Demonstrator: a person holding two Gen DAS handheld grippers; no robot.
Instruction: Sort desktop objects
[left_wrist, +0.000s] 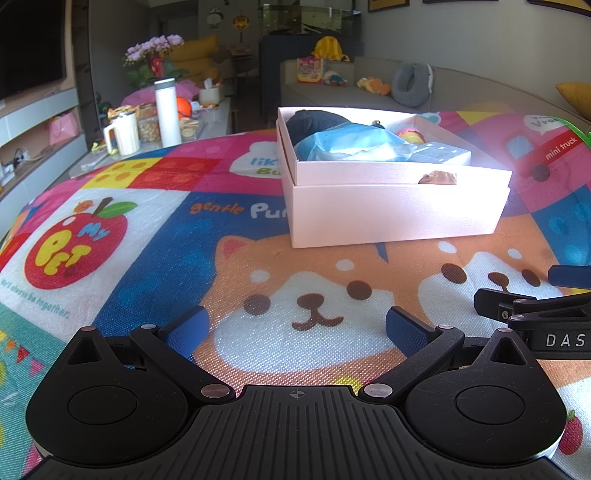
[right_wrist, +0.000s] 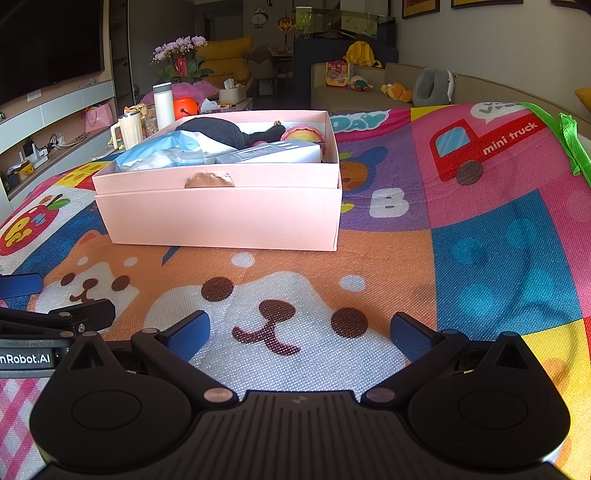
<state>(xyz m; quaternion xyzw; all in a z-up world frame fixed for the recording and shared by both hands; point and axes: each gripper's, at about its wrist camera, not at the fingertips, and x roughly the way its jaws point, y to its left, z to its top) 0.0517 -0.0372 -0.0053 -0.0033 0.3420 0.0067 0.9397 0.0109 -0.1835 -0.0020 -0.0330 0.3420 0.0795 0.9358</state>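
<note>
While both tools sit spread and empty | pink box (right_wrist: 221, 218) already filled | you likely finish or retreat.

I see strong daylight blowing out the pink box (left_wrist: 399, 206) to near-white glare in my left wrist view; its colour holds in the right (right_wrist: 221, 218). The play mat (left_wrist: 147, 229) is evenly lit and sharp. The room behind is dim and soft. Fisheye bending curves both frames' edges.
</note>
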